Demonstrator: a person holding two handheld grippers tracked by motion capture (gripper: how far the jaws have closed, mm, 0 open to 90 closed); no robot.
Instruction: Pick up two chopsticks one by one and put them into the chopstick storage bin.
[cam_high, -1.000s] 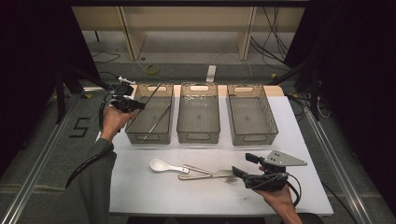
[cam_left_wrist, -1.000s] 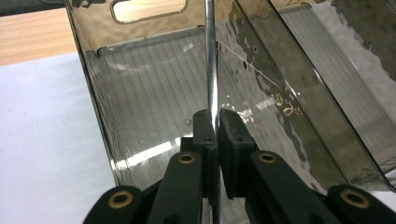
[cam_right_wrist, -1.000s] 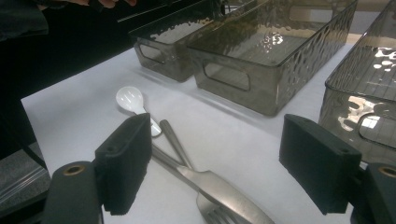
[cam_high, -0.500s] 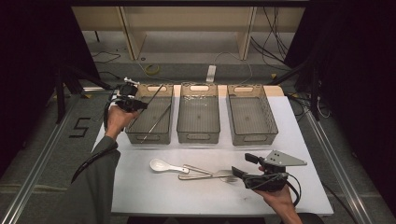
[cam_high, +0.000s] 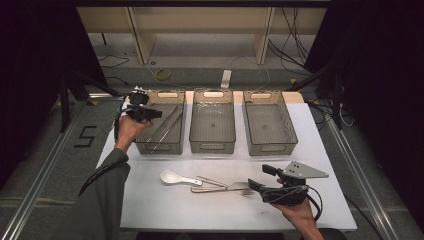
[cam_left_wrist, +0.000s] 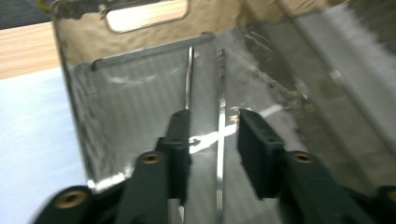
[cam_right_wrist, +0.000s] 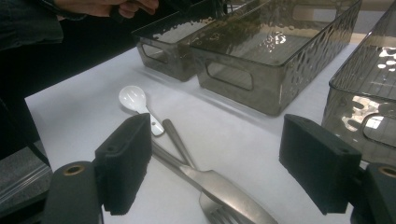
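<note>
Left gripper view: my left gripper (cam_left_wrist: 212, 140) has just opened, releasing chopsticks (cam_left_wrist: 220, 93) into left bin (cam_left_wrist: 74, 102) | next: withdraw; right gripper (cam_right_wrist: 215, 168) open over fork (cam_right_wrist: 219, 205).

It looked like a lab recording setup: black curtains (cam_high: 30, 75) hung at both sides of the frame, loose cables (cam_high: 295, 30) ran across the top, and a metal rail (cam_high: 45, 165) crossed the lower-left floor.
</note>
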